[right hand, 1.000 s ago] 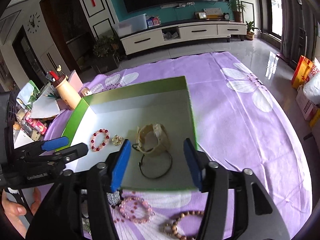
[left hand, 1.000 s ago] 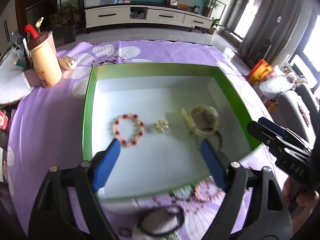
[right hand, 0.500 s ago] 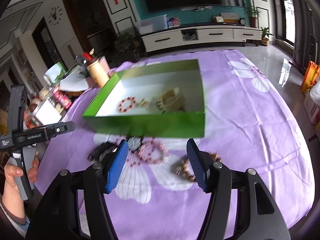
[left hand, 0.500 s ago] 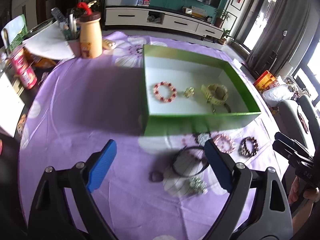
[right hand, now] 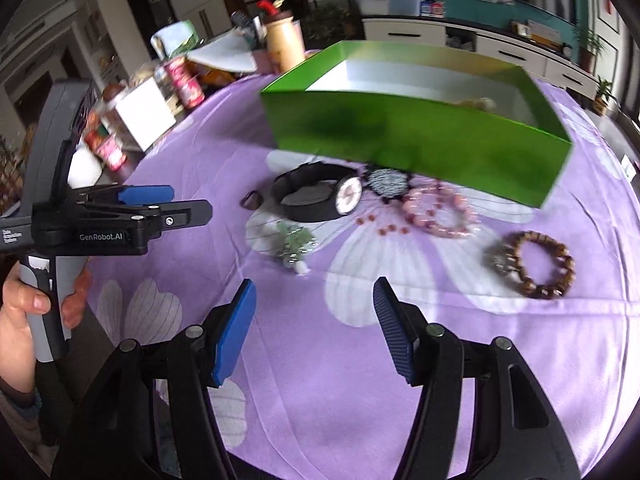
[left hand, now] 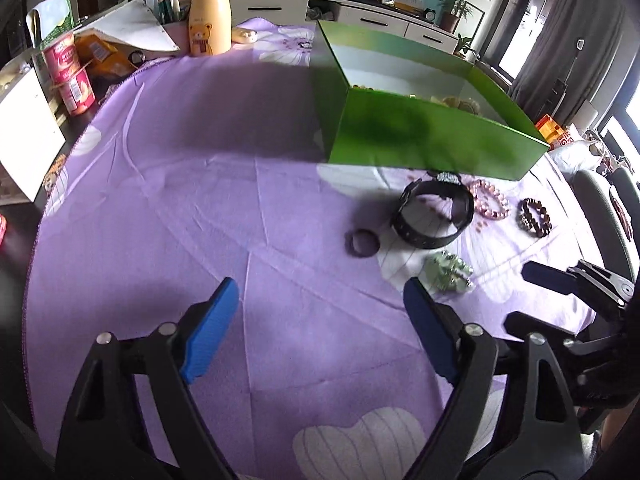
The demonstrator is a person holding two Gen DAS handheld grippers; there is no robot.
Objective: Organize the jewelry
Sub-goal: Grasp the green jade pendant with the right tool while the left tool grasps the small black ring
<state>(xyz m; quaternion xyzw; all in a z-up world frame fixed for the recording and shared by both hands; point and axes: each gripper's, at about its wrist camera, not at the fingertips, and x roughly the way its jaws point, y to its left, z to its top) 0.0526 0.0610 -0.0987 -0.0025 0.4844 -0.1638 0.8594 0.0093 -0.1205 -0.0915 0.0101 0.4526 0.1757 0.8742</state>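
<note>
Jewelry lies in two places on the desk, whose purple flowered cloth [left hand: 168, 208] covers it: some pieces inside the green box [right hand: 404, 136], the rest loose on the cloth in front of the box's near wall. Over that wall only a pale, yellowish piece [right hand: 476, 103] peeks out; what else the box holds is hidden from both views.

Just in front of the box sits a black-strapped wristwatch [right hand: 320, 196], its pale dial turned to the side. Touching the watch on its box side is a small black-and-white patterned piece [right hand: 388, 181]. Next along the wall is a pink bead bracelet [right hand: 438, 212], with a few loose reddish beads [right hand: 384, 227] scattered near it. Farther out lies a brown wooden bead bracelet [right hand: 536, 264], well apart from the box. On the watch's other side are a small dark ring-shaped piece [left hand: 362, 243] and, nearer the cameras, a pale green cluster of beads [right hand: 294, 246].

The left gripper [left hand: 320, 320] hangs over bare cloth with its jaws spread wide; they have just been closing a little, and nothing is between them. A hand [right hand: 24, 308] grips its grey handle at the left edge of the right view. The right gripper [right hand: 314, 322] also has its jaws spread and empty, above the cloth short of the green cluster.

At the desk's far corner stand a yellow bear bottle [left hand: 209, 20] and red cups [left hand: 70, 76].
</note>
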